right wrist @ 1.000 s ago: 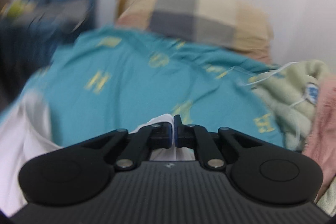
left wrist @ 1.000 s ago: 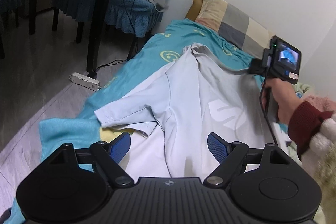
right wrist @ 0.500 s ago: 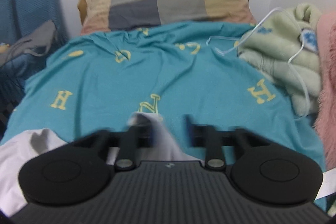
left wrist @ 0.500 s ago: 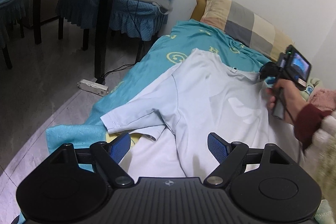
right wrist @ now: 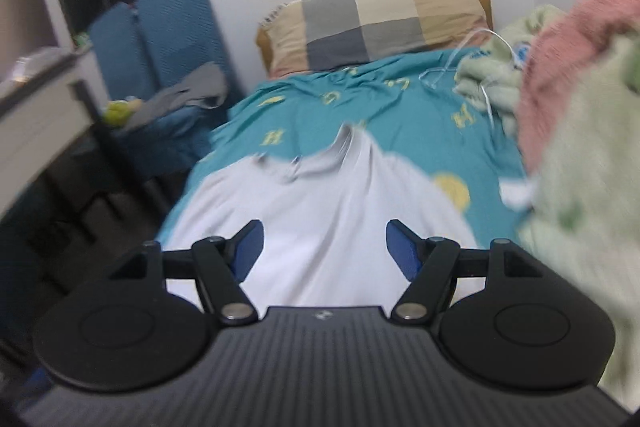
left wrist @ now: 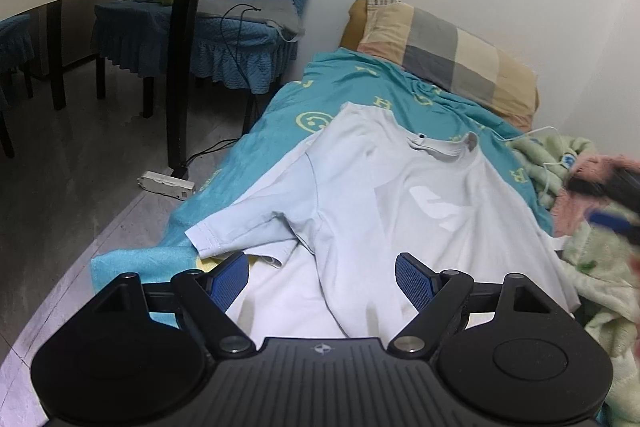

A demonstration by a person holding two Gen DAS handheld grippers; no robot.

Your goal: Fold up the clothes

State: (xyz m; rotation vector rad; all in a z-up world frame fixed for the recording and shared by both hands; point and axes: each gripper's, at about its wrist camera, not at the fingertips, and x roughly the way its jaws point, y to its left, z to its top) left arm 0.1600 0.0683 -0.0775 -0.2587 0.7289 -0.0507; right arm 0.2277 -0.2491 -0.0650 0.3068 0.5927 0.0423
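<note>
A pale blue-white T-shirt (left wrist: 400, 195) lies spread on the teal bedsheet (left wrist: 348, 87), collar toward the pillow, one short sleeve (left wrist: 240, 227) reaching to the bed's left edge. My left gripper (left wrist: 320, 277) hovers open above the shirt's lower part, with nothing between its blue pads. The right wrist view is blurred; there the same T-shirt (right wrist: 320, 195) lies ahead and below. My right gripper (right wrist: 322, 251) has its jaws opening, and nothing is between them. It also shows as a dark blur at the right edge of the left wrist view.
A checked pillow (left wrist: 448, 47) lies against the wall at the bed's head. Green and pink blankets (left wrist: 580, 219) with a white cable are piled on the right. Left of the bed are a blue-covered chair (left wrist: 240, 27), a table leg (left wrist: 184, 47) and a power strip (left wrist: 166, 185) on the floor.
My right gripper let go of the shirt's collar, opened and pulled back away from the pillow. The shirt's upper part settled flat on the sheet. The left gripper stayed open.
</note>
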